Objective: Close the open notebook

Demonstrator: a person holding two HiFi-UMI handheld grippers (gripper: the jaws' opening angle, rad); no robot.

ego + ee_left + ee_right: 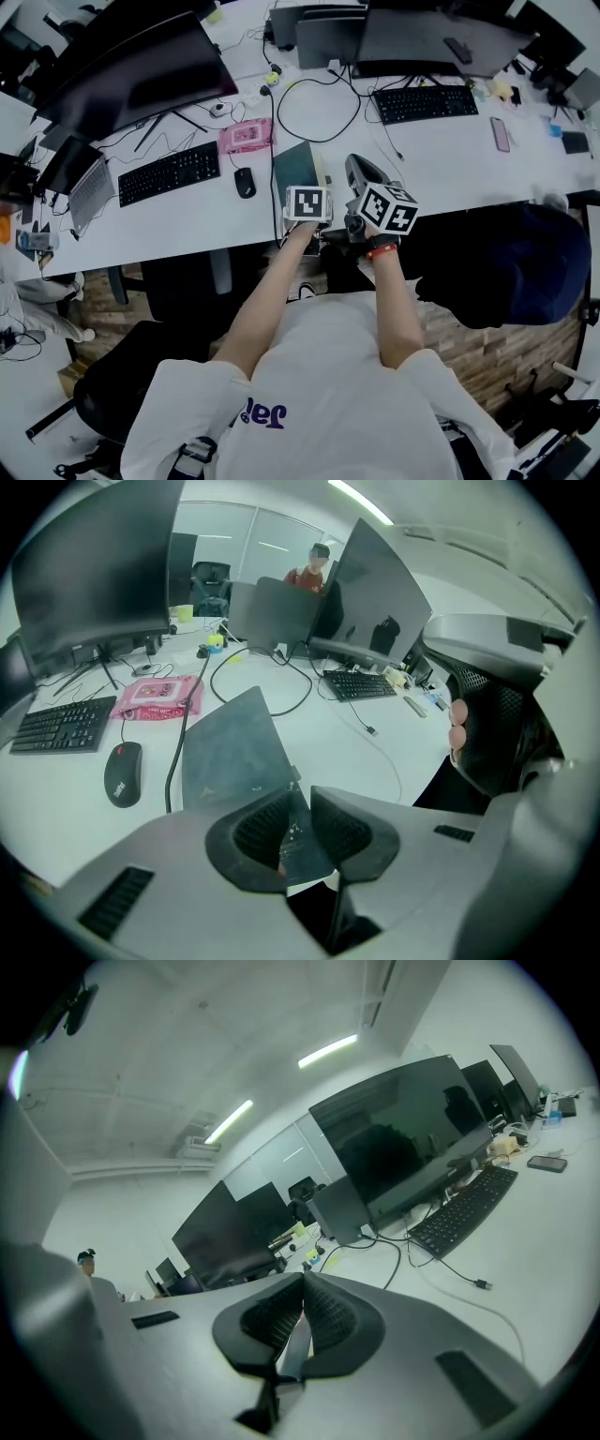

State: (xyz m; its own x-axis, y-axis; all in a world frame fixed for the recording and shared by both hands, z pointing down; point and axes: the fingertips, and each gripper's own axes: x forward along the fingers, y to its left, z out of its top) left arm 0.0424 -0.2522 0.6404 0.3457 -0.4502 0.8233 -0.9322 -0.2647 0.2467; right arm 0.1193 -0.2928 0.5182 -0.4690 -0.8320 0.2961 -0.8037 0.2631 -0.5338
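Presently, largest first: white surface [450,159], bearing monitors, keyboards and cables. Notebook [296,167], dark cover, at the near edge of the surface just right of the mouse [245,182]. Its long axis runs away from the person toward the monitors, and the cover seems raised at a slant. Judged light, with a thin, bendy cover, best taken at the free near corner. Left gripper [300,803], pinching that near corner. Right gripper [302,1288], pressed together, holding nothing.
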